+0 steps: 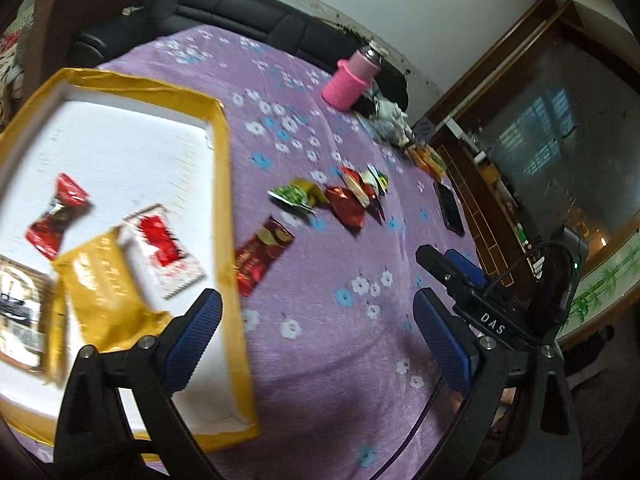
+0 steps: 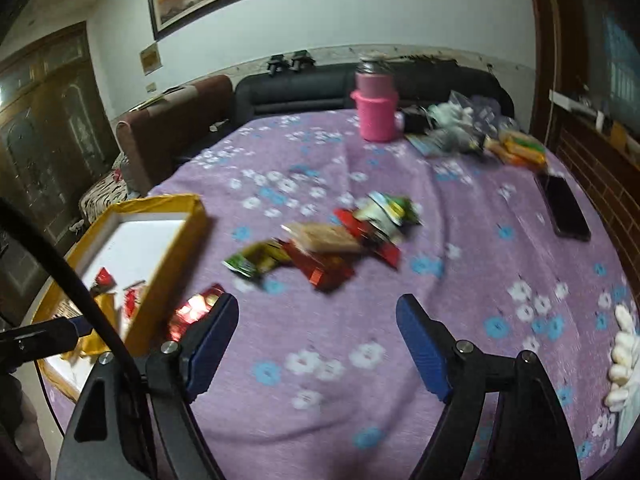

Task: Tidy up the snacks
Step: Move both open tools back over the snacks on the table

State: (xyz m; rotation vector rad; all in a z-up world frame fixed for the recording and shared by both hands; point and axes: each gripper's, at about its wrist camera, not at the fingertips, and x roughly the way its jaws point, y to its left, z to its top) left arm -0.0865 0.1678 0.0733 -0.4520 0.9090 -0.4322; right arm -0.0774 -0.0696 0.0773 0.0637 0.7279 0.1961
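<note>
- The yellow-rimmed box (image 1: 222,152) with its white floor sits at the left of the purple flowered surface (image 1: 340,340) and already holds several snacks, so the sorting looks partly done
- Inside the box lie a red twist-wrapped candy (image 1: 56,216), a white packet with red print (image 1: 162,252) and a yellow packet (image 1: 100,292) that partly overlaps it; something printed shows at the box's near-left edge, too blurred to name
- A long dark red packet (image 1: 262,256) lies on the surface just outside the box's right wall, touching or nearly touching it; I cannot tell which
- Further out, near the middle of the surface, a loose cluster of snacks (image 2: 340,240) waits: a green and yellow packet (image 2: 256,260), a red foil one (image 2: 328,272), a tan biscuit-like pack (image 2: 324,238) and a white and green one (image 2: 388,208), overlapping one another
- More orange and yellow packs (image 2: 520,148) sit at the far right edge beside a pink cup (image 2: 376,112) and a dark phone (image 2: 566,208); whether they belong to the job is unclear
- The left gripper (image 1: 316,328) hangs over the box's near corner with its fingers spread wide and nothing between them
- The right gripper (image 2: 316,336) hangs over bare cloth near the cluster, fingers well apart and empty
- By my judgement the box holds fewer pieces than remain outside: the red packet beside the box is the nearest left to move, then the middle cluster
</note>
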